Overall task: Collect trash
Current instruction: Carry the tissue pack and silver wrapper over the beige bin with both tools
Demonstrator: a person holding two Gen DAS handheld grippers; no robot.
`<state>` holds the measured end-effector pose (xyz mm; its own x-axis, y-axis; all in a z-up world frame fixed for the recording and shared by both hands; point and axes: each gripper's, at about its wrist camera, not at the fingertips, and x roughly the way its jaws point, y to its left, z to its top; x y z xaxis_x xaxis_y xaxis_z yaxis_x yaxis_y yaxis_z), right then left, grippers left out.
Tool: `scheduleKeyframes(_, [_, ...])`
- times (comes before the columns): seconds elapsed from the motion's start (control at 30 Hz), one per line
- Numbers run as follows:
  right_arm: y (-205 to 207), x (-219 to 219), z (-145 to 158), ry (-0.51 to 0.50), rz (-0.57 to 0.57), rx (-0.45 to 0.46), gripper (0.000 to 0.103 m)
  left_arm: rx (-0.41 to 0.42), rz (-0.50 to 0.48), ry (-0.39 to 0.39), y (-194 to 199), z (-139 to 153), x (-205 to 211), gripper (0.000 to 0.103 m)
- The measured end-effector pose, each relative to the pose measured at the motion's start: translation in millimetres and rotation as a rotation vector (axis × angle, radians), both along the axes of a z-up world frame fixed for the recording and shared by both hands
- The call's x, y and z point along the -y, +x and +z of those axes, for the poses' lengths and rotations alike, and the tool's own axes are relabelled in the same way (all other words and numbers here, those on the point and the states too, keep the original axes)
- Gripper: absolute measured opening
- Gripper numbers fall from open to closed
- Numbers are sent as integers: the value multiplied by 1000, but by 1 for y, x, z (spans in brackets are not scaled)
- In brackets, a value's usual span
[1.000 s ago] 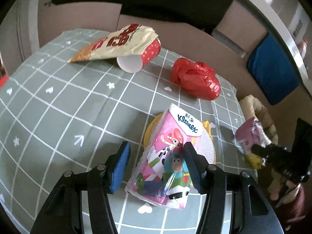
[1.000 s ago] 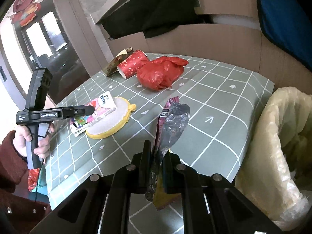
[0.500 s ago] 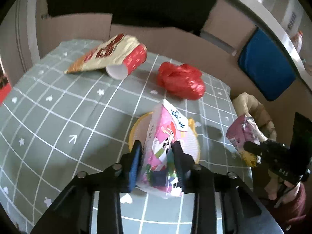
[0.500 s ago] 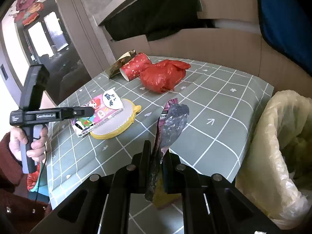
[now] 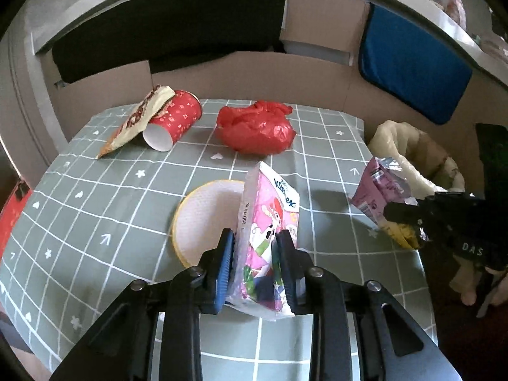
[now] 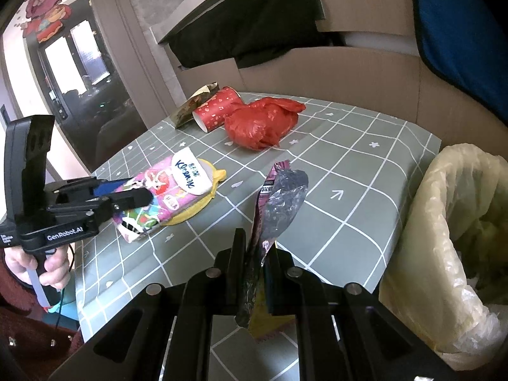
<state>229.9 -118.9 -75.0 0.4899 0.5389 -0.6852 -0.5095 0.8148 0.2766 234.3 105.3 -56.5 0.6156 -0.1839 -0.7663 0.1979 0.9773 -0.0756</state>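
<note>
A pink Kleenex tissue pack [image 5: 270, 203] is pinched between the blue pads of my left gripper [image 5: 254, 241], which is shut on its near end. The pack stands tilted on edge, lifted a little over a round yellow-rimmed white pad [image 5: 203, 209]. The right wrist view shows the same pack [image 6: 168, 187] in the left gripper [image 6: 127, 193]. My right gripper [image 6: 255, 244] is shut on a crumpled purple and silver snack wrapper [image 6: 282, 200], held above the table near the bin. The wrapper [image 5: 381, 187] also shows in the left wrist view.
On the green checked tablecloth [image 5: 95, 209] lie a red paper cup [image 5: 174, 120] on its side, a beige snack bag [image 5: 136, 120] against it, and a crumpled red plastic bag [image 5: 257, 130]. A bin lined with a yellowish bag [image 6: 444, 209] stands off the table's right edge. Cardboard walls stand behind.
The left gripper's jaws closed on the tissue pack, then lifted it and tipped it onto its edge over the yellow pad. The right gripper kept still with the wrapper.
</note>
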Motion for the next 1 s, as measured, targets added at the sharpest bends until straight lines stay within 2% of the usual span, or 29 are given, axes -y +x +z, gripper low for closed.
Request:
scheduleKeyframes(0.1, [-1,2,-2,3,-2,-4,10,-31,5,-35,6,-4,1,29])
scheduleKeyframes(0.2, [0,4,-4,5,-4,-10,10,-46,-5,-38,10,-7,6,29])
scheduleKeyframes(0.37, [-1,6,-4,9,-5,-8,10,6,-8,10,8,-3,19,26])
scheduleKeyframes(0.5, [-2,7,1,17,-6,5,10,34,1,1,9,6,23,24])
scheduleKeyframes(0.63, [-3,10,17,27,-12,50,10,101,22,-26,7,24,26,23])
scheduleKeyframes(0.77, [-4,14,42,17,-32,133,10,181,26,-56,5,46,33,22])
scheduleKeyframes(0.9, [-7,25,73,0,-71,226,10,269,3,-75,6,72,52,22])
scheduleKeyframes(1.0, [-10,39,93,-2,-101,275,10,303,-27,-112,11,88,71,22])
